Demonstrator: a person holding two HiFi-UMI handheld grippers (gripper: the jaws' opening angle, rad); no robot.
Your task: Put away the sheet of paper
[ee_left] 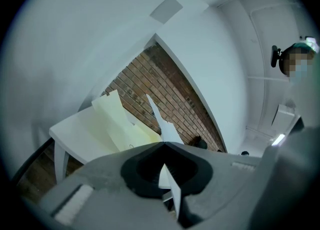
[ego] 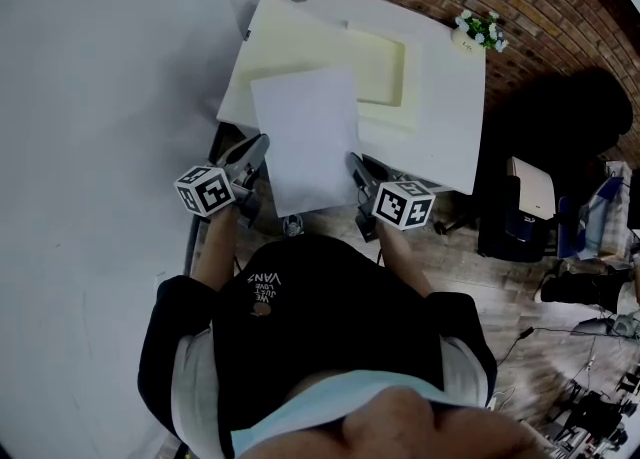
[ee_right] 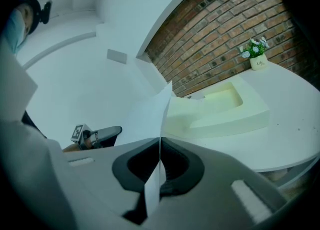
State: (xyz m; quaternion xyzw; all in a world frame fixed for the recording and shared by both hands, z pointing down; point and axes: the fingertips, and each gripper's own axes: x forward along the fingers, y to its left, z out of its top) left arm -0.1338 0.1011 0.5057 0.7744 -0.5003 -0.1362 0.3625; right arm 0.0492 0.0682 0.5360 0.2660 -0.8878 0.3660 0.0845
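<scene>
The person is holding the sheet of paper (ego: 305, 137) up by its two lower corners, so that in the head view it is hanging in the middle of the frame, in front of the white table (ego: 450, 117) and partly covering the pale yellow foam tray (ego: 300, 37) lying on it.

The left gripper (ego: 255, 149) is pinching the sheet's lower left corner. In the left gripper view its jaws (ee_left: 164, 144) are pressing together on the paper (ee_left: 167, 130), which is running edge-on up from between them.

The right gripper (ego: 355, 162) is pinching the lower right corner. In the right gripper view its jaws (ee_right: 160, 139) are clamping the paper (ee_right: 147, 119) in the same way, and the sheet is rising as a thin white plane towards the centre of the frame.

Each gripper is carrying a cube with black-and-white square markers, with no readable words.

A small white pot of flowers (ego: 478, 30) is standing at the table's far right corner, in the upper right of the head view. In the right gripper view the pot (ee_right: 258, 62) is showing a short printed word, too small to read surely.

At the bottom of the head view the person's black shirt (ego: 300, 317) is showing small upside-down print (ego: 266, 290). "VANS" seems legible in it and the rest is unclear.
</scene>
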